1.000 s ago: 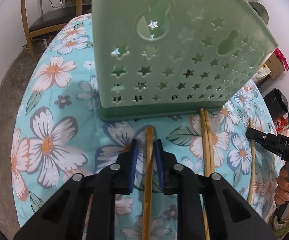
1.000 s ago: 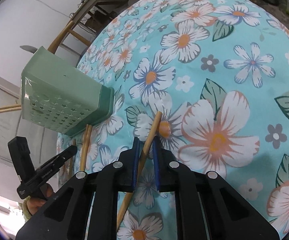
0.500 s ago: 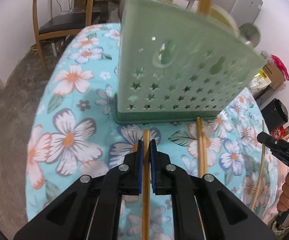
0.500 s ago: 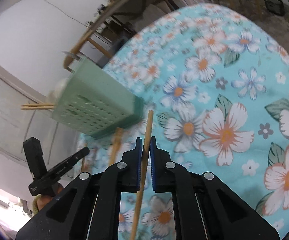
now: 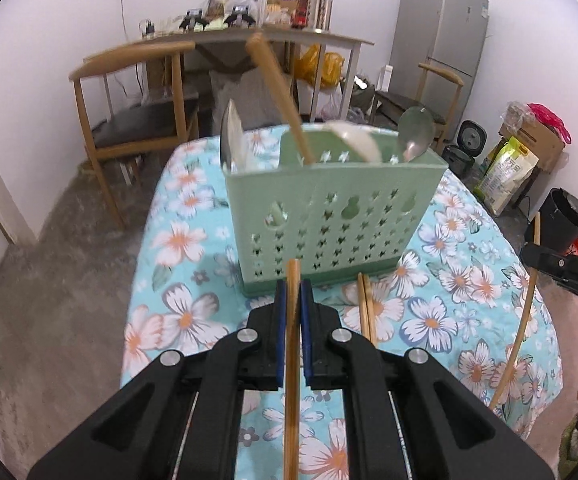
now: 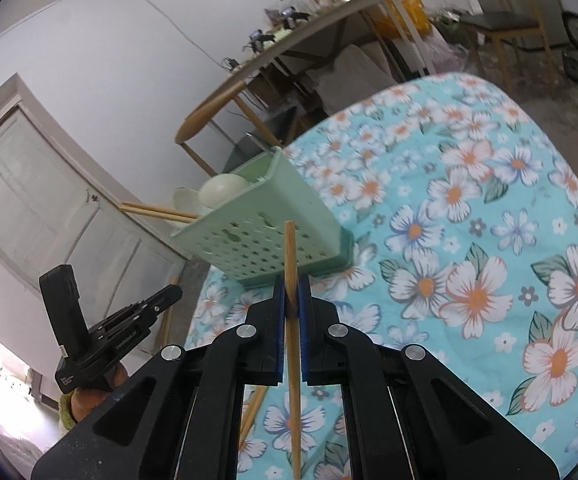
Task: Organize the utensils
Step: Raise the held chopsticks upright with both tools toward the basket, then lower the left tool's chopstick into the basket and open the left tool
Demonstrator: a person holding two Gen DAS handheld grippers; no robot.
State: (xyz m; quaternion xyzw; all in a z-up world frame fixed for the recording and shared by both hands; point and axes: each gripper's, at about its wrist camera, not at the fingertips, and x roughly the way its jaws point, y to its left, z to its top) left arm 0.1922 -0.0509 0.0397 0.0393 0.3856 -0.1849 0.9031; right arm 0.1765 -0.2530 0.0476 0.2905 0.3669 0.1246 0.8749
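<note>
Each gripper, left point(image 5: 293, 300) and right point(image 6: 292, 300), pinches one chopstick point(image 5: 291, 360), which may swivel and miss the green holder point(image 5: 329, 216) at frame centre.

Black angular gripper point(image 5: 293, 292) frames — blue pads point(image 5: 281, 320), silver round screws point(image 5: 247, 335), small white lettering.

The utensil basket point(image 5: 329, 216) stands on the desk point(image 5: 169, 240) at twelve o'clock from the left tongs point(image 5: 293, 300), with chopsticks point(image 5: 277, 92) and spoons point(image 5: 415, 132) standing in it. A pair of chopsticks point(image 5: 365, 312) lies on the desk before the basket, at one o'clock from those tongs. The right tongs point(image 5: 561, 272) are at three o'clock, and a chair point(image 5: 137, 120) stands behind the desk at eleven o'clock.
</note>
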